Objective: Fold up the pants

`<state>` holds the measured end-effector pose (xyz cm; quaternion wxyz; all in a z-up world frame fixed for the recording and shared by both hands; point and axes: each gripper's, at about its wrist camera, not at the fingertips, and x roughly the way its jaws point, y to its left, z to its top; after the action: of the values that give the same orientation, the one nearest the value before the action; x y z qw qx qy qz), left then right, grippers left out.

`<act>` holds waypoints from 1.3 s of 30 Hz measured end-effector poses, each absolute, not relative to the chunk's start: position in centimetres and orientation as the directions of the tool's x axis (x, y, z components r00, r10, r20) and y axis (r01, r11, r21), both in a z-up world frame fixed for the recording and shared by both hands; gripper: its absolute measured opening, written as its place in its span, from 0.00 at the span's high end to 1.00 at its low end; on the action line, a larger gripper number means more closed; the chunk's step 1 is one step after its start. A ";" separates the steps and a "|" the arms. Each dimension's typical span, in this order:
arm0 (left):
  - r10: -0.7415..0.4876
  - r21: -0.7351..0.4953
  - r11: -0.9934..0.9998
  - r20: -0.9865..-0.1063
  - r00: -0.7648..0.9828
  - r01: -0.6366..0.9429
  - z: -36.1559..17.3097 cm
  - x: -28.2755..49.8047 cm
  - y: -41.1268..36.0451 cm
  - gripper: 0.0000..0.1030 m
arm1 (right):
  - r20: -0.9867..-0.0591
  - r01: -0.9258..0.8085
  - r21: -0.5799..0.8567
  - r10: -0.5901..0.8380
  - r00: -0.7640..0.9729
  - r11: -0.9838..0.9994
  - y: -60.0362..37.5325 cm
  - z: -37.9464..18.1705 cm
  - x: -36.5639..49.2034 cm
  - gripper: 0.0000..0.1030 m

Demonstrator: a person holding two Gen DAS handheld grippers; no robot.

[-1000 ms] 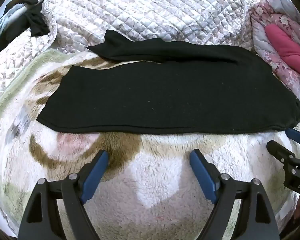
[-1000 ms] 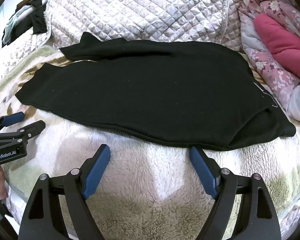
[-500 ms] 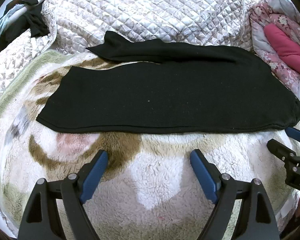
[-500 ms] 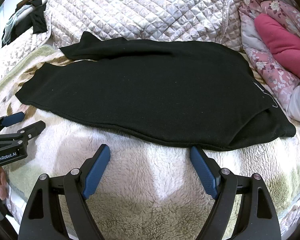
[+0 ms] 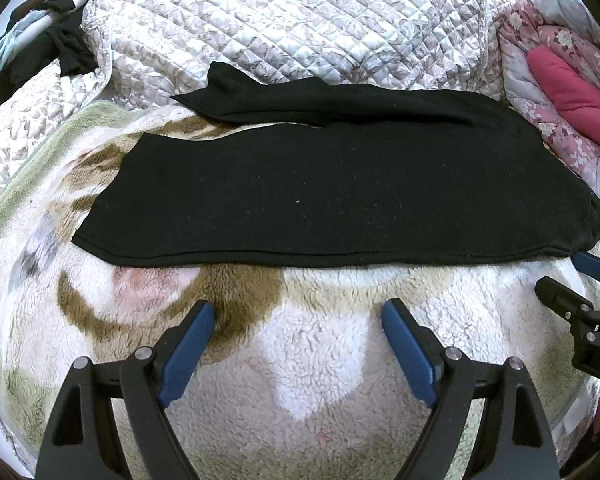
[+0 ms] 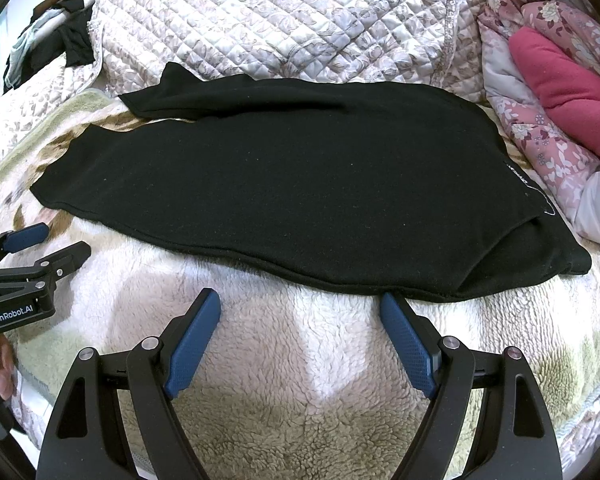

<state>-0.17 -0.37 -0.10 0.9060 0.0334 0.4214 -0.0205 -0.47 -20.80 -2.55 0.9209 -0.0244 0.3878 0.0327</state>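
1. Pants (image 5: 340, 200) (image 6: 300, 188): black, laid flat lengthwise on the fleece blanket (image 5: 320, 360) (image 6: 300, 360) on the bed, straight ahead of both grippers. One leg lies over most of the other; the far leg's cuff sticks out ahead-left.
2. Left gripper (image 5: 298, 312) (image 6: 60, 242): released, jaws spread wide, nothing between them. Blue pads sit over bare blanket just short of the pants' near edge, not touching the cloth.
3. Right gripper (image 6: 300, 304) (image 5: 560, 274): released, jaws spread wide, holding nothing. Its right fingertip sits right at the near hem; contact can't be confirmed. Left fingertip is over blanket.
4. Waist end with a small white label lies ahead-right of the right gripper; leg cuffs lie ahead-left of the left gripper.
5. Quilted bedspread (image 5: 300, 20) (image 6: 280, 20) bunched beyond the pants. Pink floral bedding (image 5: 560, 92) (image 6: 552, 92) far right. Dark clothes (image 5: 52, 48) (image 6: 60, 44) piled far left.
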 end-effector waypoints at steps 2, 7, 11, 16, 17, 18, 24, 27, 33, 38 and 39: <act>-0.010 0.042 0.997 -0.765 0.644 0.065 -0.1 -0.2 -0.4 0.15 | -0.716 -0.079 -0.020 0.041 0.697 0.997 -20.8 -2.6 -0.5 0.20; -0.008 0.044 0.997 -0.764 0.645 0.065 -0.1 -0.2 -0.4 0.14 | -0.716 -0.079 -0.020 0.041 0.697 0.997 -20.8 -2.6 -0.5 0.20; -0.007 0.045 0.997 -0.764 0.645 0.064 0.0 -0.2 -0.5 0.14 | -0.716 -0.079 -0.021 0.041 0.697 0.997 -20.8 -2.6 -0.5 0.20; -0.007 0.045 0.997 -0.764 0.645 0.064 0.0 -0.2 -0.5 0.14 | -0.716 -0.079 -0.020 0.041 0.697 0.997 -20.8 -2.6 -0.5 0.20; -0.006 0.047 0.997 -0.764 0.646 0.064 0.0 -0.2 -0.6 0.14 | -0.716 -0.079 -0.020 0.041 0.697 0.997 -20.8 -2.6 -0.5 0.20; -0.005 0.048 0.997 -0.763 0.646 0.064 0.0 -0.2 -0.5 0.14 | -0.716 -0.079 -0.021 0.040 0.696 0.997 -20.7 -2.6 -0.5 0.20; -0.002 0.052 0.997 -0.763 0.646 0.065 0.1 -0.1 -0.7 0.14 | -0.716 -0.079 -0.021 0.040 0.696 0.997 -20.7 -2.6 -0.5 0.20; -0.001 0.053 0.996 -0.763 0.647 0.065 0.2 -0.1 -0.8 0.14 | -0.716 -0.079 -0.022 0.040 0.697 0.997 -20.7 -2.6 -0.5 0.20; -0.002 0.053 0.996 -0.763 0.646 0.065 0.1 -0.2 -0.9 0.14 | -0.717 -0.079 -0.022 0.040 0.696 0.997 -20.8 -2.6 -0.5 0.20; -0.001 0.053 0.996 -0.762 0.647 0.064 0.1 -0.2 -0.9 0.14 | -0.718 -0.079 -0.021 0.040 0.695 0.997 -20.8 -2.6 -0.5 0.20; -0.001 0.054 0.996 -0.762 0.647 0.065 0.1 -0.2 -0.9 0.14 | -0.718 -0.079 -0.023 0.039 0.695 0.997 -20.7 -2.6 -0.5 0.20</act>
<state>-0.20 -0.94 0.10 0.9068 0.0381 0.4195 -0.0181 -0.48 -20.74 -2.58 0.9204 -0.0258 0.3889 0.0322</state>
